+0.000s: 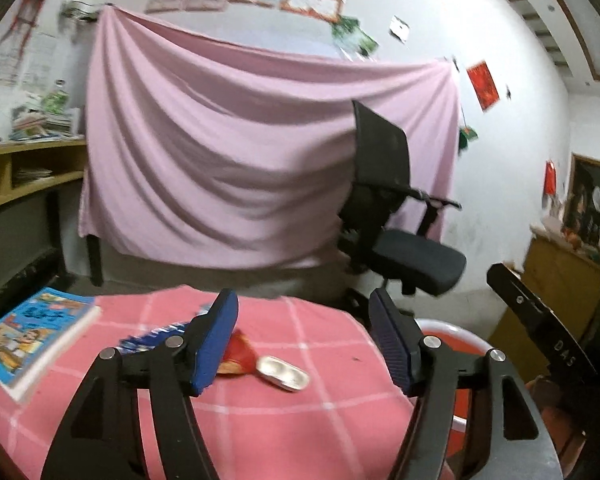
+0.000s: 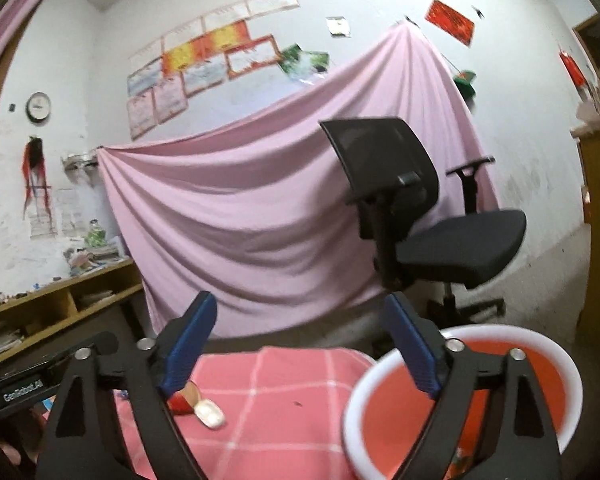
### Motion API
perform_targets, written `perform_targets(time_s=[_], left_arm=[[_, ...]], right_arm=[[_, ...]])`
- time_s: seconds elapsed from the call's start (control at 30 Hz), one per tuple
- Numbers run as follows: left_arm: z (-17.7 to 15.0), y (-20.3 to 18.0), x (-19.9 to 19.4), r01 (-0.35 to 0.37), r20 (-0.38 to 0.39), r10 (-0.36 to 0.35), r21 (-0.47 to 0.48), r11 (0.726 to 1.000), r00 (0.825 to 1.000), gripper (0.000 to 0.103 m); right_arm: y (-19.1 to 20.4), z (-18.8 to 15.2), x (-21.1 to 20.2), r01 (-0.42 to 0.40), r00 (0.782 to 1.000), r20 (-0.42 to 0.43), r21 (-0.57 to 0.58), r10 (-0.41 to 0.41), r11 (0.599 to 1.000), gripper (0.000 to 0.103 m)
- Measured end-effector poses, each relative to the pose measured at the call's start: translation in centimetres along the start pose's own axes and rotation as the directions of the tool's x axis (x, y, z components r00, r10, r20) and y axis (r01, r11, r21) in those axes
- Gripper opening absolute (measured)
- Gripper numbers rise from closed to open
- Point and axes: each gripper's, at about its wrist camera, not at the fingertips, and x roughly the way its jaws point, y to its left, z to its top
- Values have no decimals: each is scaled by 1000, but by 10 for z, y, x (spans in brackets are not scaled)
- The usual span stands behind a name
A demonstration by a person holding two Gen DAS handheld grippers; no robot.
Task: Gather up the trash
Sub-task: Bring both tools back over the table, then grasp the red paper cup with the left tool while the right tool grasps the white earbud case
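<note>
A red wrapper point(image 1: 237, 354) and a silvery foil blister tray point(image 1: 283, 372) lie together on the pink checked tablecloth point(image 1: 259, 420). My left gripper point(image 1: 304, 344) is open and empty, held above the table just short of them. A red basin with a white rim point(image 2: 460, 400) stands at the table's right edge; it also shows in the left wrist view point(image 1: 456, 340). My right gripper point(image 2: 300, 344) is open and empty, with its right finger over the basin. The wrapper point(image 2: 179, 402) and foil tray point(image 2: 209, 410) lie low to its left.
A colourful book point(image 1: 31, 336) lies at the table's left side, and a blue packet point(image 1: 159, 336) lies behind my left finger. A black office chair point(image 2: 420, 216) stands beyond the table before a pink hanging sheet point(image 1: 239, 152). A wooden shelf point(image 1: 15, 176) is at left.
</note>
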Motion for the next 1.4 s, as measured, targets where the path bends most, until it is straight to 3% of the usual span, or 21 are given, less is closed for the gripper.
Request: perform_targets(time_s=[0.03,0.1,0.13,0.33,0.6,0.77,0.9,1.0,1.17,1.3,1.4], left_arm=[[-1,9,-6,-12,17,12,-10,1000,1000,75],[-3,24,-16,-50,61,52,-33,998,997,97],[-4,31,-21,-70,87,73,-46,997,993,101],[-13,76,-38,-154,152,168,-96,983,974,101],[-22,112,-32,-229,142,242,-99,968,960,101],[-29,132,-12,-278,88,286,-94,956,954,101],[-38,150,8,-274,-28,272,-121,954,962,100],[-40,159,15,-249,-79,239,-157,956,968,100],[-42,152,29,-182,-165,158,-138,974,974,89],[-47,139,47,-134,-264,100,-113,984,959,69],[-50,133,56,-91,-307,47,-132,987,950,62]], right_arm=[[5,0,0,-4,1000,14,-5,4,1000,100],[15,-2,-3,-8,999,45,-18,8,1000,103],[20,-2,-3,-13,998,54,-29,15,999,103],[50,-9,3,-44,996,71,-128,53,991,103],[79,-21,15,-23,995,89,-233,44,972,103],[90,-31,32,-39,999,19,-283,46,958,103],[90,-39,63,-76,989,-143,-263,39,962,103],[80,-47,90,-102,949,-311,-171,45,980,103],[79,-66,112,-118,871,-492,-193,8,974,83],[84,-87,121,-172,793,-609,-197,18,965,72],[93,-96,122,-226,759,-650,-205,40,952,67]])
